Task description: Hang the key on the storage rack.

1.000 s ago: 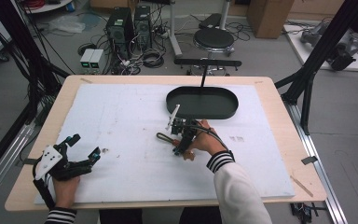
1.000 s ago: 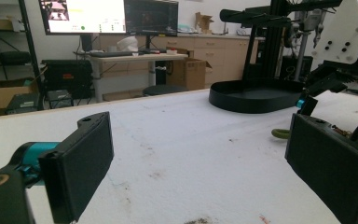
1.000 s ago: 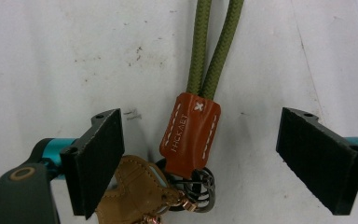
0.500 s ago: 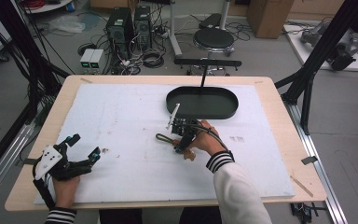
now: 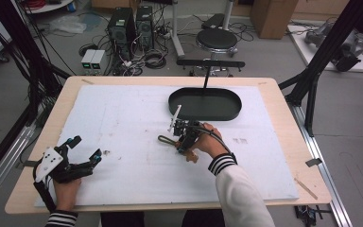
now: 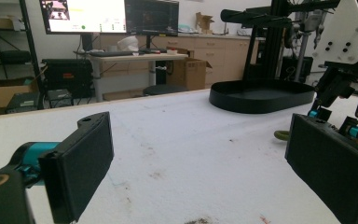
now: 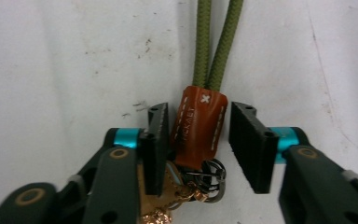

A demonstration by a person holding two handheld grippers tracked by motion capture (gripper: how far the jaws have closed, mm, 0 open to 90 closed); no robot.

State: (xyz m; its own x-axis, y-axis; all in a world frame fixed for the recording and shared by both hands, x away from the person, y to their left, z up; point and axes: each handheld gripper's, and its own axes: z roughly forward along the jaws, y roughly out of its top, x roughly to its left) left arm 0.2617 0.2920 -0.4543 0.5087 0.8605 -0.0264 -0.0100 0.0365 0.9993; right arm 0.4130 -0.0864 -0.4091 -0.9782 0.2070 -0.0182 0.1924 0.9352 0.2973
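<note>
Keychain (image 7: pixel 199 128) lies on the table (image 5: pixel 123 123) mid-right, just short of the tray (image 5: pixel 205 104): brown leather tab, 2 olive cord strands running away from it, metal rings and a gold charm behind. Looks light; cord is floppy, rings loose and will dangle, leather tab is the 1 firm, grippy spot, so take it across the tab. Right tongs (image 7: pixel 201 135) straddle that tab, left pad touching or nearly so, right pad with a gap, so released, not yet clamped. Left tongs (image 5: pixel 82 151) rest wide apart, holding nothing, near the table's front-left corner. Right gripper view gives tab stitching and pad gaps; high view gives only a cord loop but places both tongs and the tray.
</note>
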